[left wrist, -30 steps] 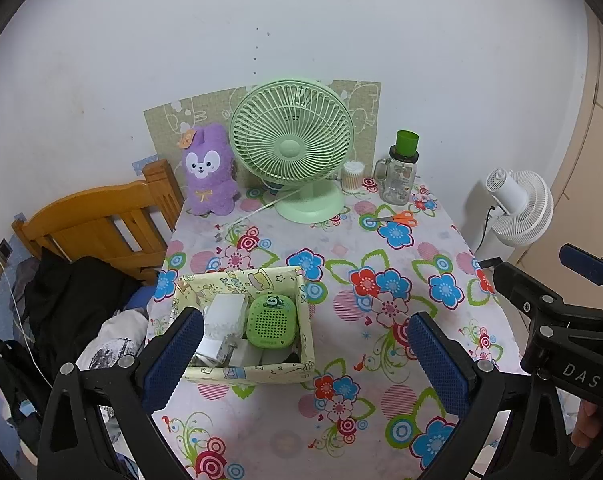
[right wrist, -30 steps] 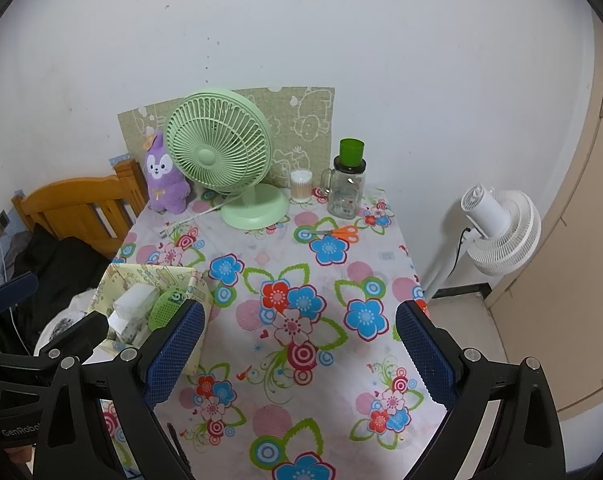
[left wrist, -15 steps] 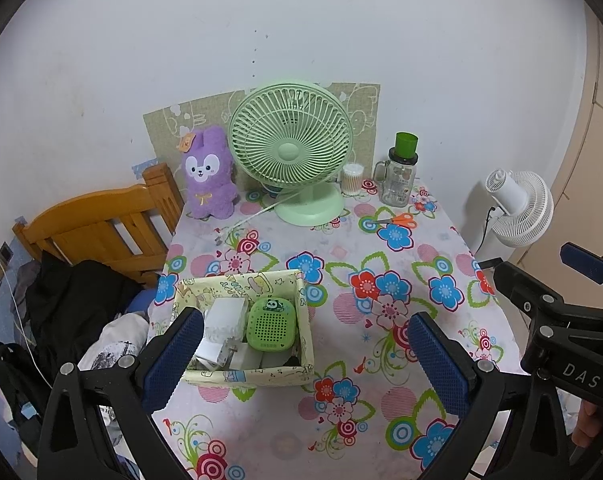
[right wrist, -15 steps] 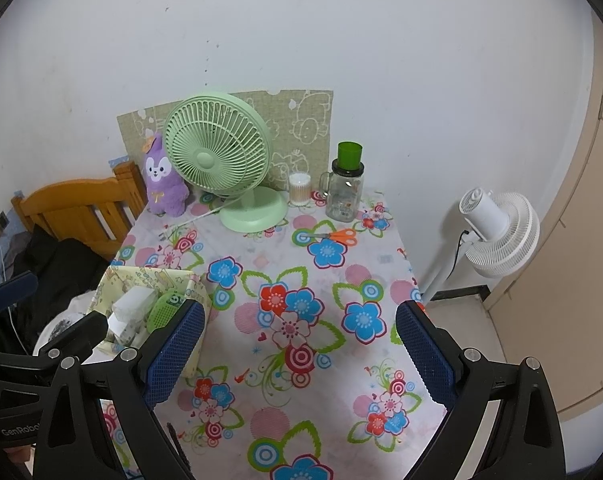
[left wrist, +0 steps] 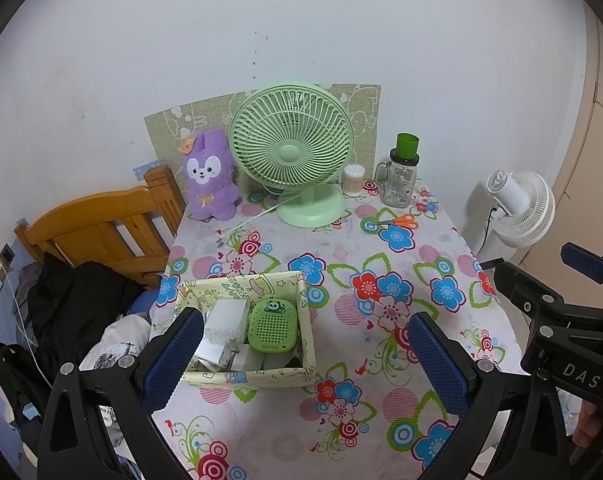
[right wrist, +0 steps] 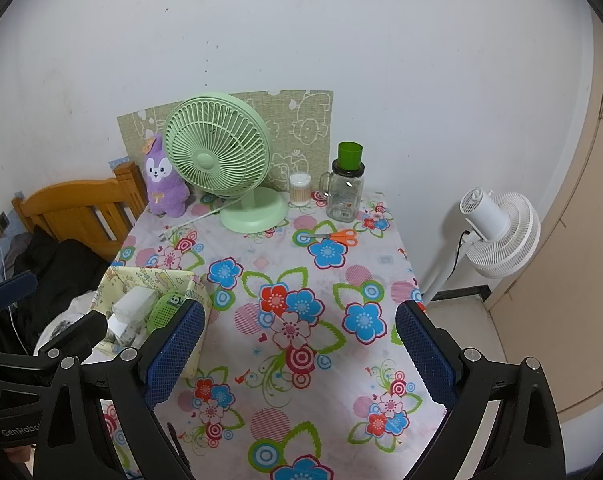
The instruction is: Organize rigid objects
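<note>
Both tongs (left wrist: 305, 356) (right wrist: 299, 348) slightly farther back, open

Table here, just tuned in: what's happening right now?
A person holds both grippers open above the near edge of the table, gripping nothing. The left gripper hovers by the box, which already holds a green speaker and white chargers. The right gripper faces bare cloth. Scissors lie loose at the back, near the jar, swab tub, fan and plush.
</note>
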Tool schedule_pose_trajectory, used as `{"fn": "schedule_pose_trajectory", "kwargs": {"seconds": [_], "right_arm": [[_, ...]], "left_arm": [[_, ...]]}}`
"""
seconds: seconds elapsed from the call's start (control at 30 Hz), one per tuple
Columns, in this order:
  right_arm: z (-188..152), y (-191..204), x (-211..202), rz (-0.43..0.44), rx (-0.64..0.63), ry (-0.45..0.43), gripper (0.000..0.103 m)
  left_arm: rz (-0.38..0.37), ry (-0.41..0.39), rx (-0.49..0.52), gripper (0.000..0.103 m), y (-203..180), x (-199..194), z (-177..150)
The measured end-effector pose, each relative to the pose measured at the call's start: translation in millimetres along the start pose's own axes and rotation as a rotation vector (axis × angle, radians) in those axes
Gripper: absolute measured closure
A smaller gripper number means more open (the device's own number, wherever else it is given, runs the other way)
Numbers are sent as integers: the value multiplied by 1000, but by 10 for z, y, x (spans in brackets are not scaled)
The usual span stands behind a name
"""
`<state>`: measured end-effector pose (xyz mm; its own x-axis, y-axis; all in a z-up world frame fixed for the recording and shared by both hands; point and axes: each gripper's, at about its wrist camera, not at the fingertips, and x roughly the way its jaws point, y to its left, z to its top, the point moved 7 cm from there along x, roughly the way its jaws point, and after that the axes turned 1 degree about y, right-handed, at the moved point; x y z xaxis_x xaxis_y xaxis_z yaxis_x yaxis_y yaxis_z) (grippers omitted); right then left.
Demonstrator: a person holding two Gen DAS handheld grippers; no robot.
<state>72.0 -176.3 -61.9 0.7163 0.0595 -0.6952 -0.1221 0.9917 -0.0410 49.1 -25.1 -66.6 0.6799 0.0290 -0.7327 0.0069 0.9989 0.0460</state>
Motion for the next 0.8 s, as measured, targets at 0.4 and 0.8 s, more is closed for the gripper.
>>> {"fn": "schedule_pose_trajectory", "kwargs": {"seconds": [0.4, 0.8], "right_arm": [[16, -10, 11, 1, 1, -1, 5], [48, -31, 23, 2, -4, -1, 5]], "left_arm": [[5, -2, 1, 0, -11, -5, -3], [10, -3, 3, 0, 18, -3, 28]]}}
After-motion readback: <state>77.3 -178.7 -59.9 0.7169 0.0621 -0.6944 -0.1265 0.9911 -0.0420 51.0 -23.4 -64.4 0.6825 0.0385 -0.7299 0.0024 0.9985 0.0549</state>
